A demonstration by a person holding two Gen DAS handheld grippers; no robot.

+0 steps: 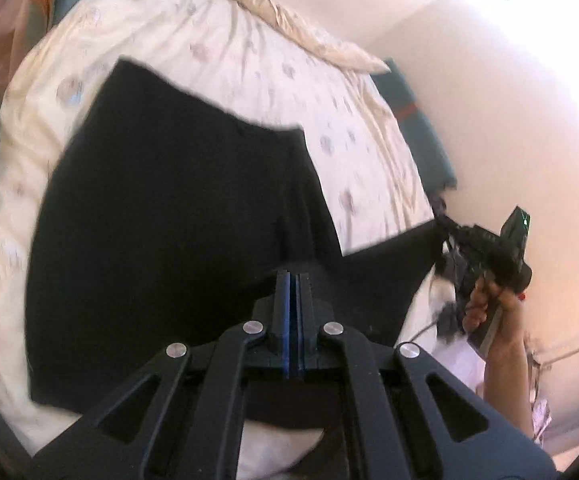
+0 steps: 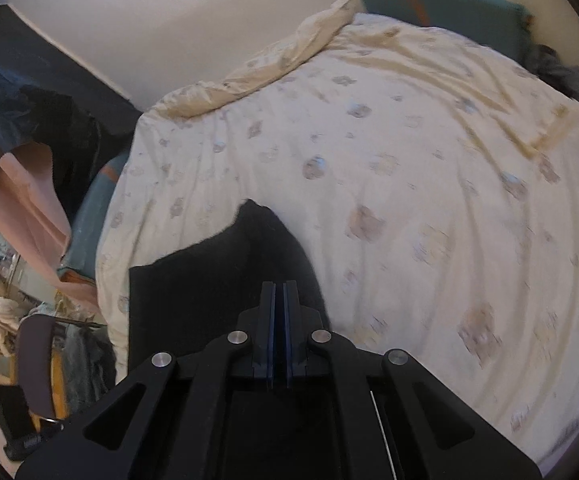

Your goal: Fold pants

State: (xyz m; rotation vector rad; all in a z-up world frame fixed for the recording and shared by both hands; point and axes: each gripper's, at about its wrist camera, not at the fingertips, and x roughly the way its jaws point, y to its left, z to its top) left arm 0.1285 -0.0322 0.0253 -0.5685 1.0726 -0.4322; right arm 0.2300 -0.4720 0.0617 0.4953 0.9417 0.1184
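Black pants [image 1: 177,216] lie spread on a cream patterned bed cover [image 1: 225,56], waistband toward the far side. My left gripper [image 1: 294,280] is shut on the near edge of the pants and lifts it. In the left wrist view my right gripper [image 1: 443,220] is at the right, held by a hand, pinching the other black corner. In the right wrist view my right gripper [image 2: 279,288] is shut on black pants cloth [image 2: 225,272], which hangs over the bed cover [image 2: 409,160].
A crumpled cream duvet edge [image 2: 273,68] lies along the wall side of the bed. A teal mattress or cushion [image 2: 449,4] sits at the far corner. Dark clothes [image 2: 569,76] lie at the right edge. A chair and clutter [image 2: 33,344] stand beside the bed at left.
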